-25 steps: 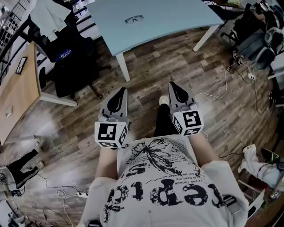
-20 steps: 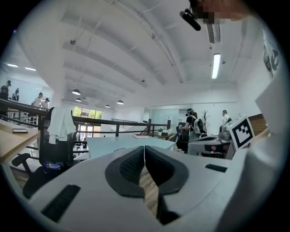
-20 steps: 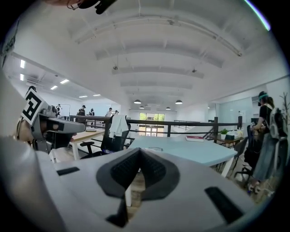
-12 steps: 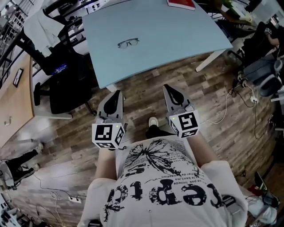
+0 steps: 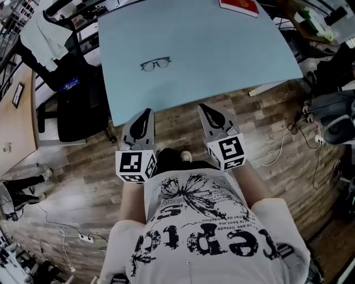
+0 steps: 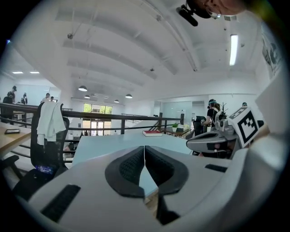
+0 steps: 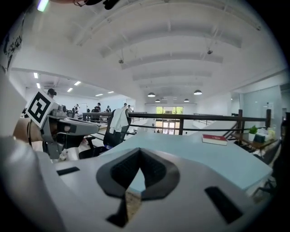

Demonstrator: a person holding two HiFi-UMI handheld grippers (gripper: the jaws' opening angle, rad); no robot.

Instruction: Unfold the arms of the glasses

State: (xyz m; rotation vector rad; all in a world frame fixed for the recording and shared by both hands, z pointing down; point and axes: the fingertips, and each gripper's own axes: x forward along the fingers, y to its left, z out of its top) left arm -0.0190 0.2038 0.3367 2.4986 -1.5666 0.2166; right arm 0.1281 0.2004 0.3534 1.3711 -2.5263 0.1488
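Head view: the glasses (image 5: 155, 64) lie alone on the pale blue table (image 5: 222, 50), well apart from both my tongs.
My left tongs (image 5: 145, 112) and right tongs (image 5: 205, 107) are both pressed together and empty, with their tips at the table's near edge. The frame looks thin and light, so I judge that arriving with shut tips, or nipping one arm alone, could skate it across the smooth top or strain a hinge. Since a second ago the table and glasses have drawn nearer, a red book (image 5: 239, 5) has come into sight, and my tongs have left the open floor.
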